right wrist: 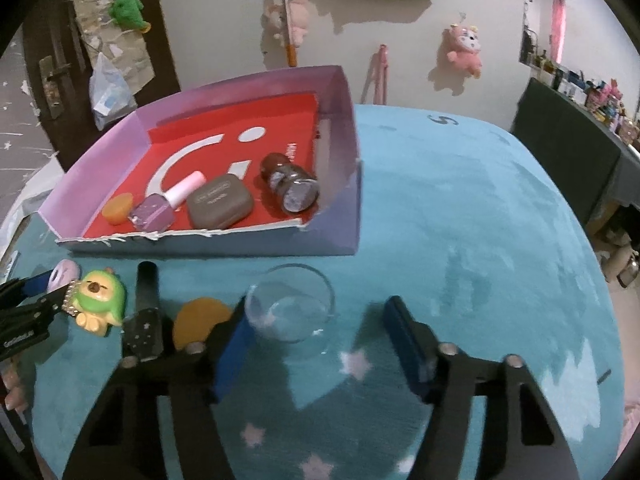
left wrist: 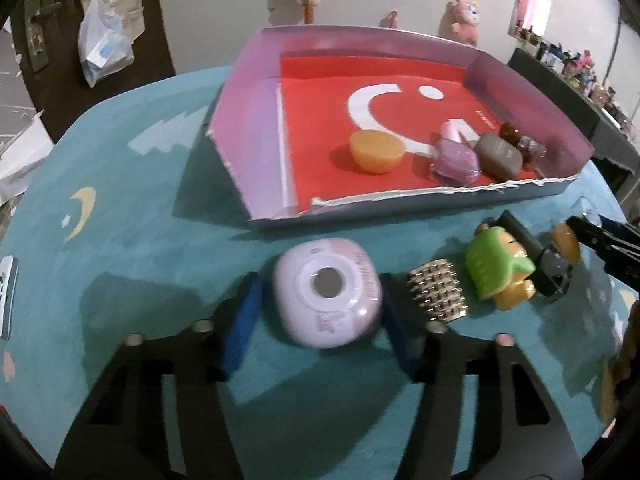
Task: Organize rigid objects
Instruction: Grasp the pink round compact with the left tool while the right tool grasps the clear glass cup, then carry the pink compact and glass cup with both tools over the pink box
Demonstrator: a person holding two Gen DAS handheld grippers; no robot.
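A pink-walled box with a red floor point(left wrist: 256, 120) point(right wrist: 344, 128) holds an orange cap point(left wrist: 376, 151), a purple nail polish bottle point(left wrist: 454, 160) point(right wrist: 154, 210), a grey compact point(left wrist: 500, 154) point(right wrist: 220, 202) and a brown bottle point(right wrist: 290, 184). My left gripper point(left wrist: 320, 312) is open around a pink round case point(left wrist: 328, 292) on the teal mat. My right gripper point(right wrist: 320, 340) is open, with a clear glass cup point(right wrist: 290, 304) between its fingers, close to the left one.
In front of the box lie a studded gold clip point(left wrist: 438, 296), a green and yellow toy figure point(left wrist: 500, 272) point(right wrist: 100, 300), a black bottle point(right wrist: 144, 316) and an orange disc point(right wrist: 200, 320). The mat point(right wrist: 460, 220) spreads to the right. Plush toys hang on the wall.
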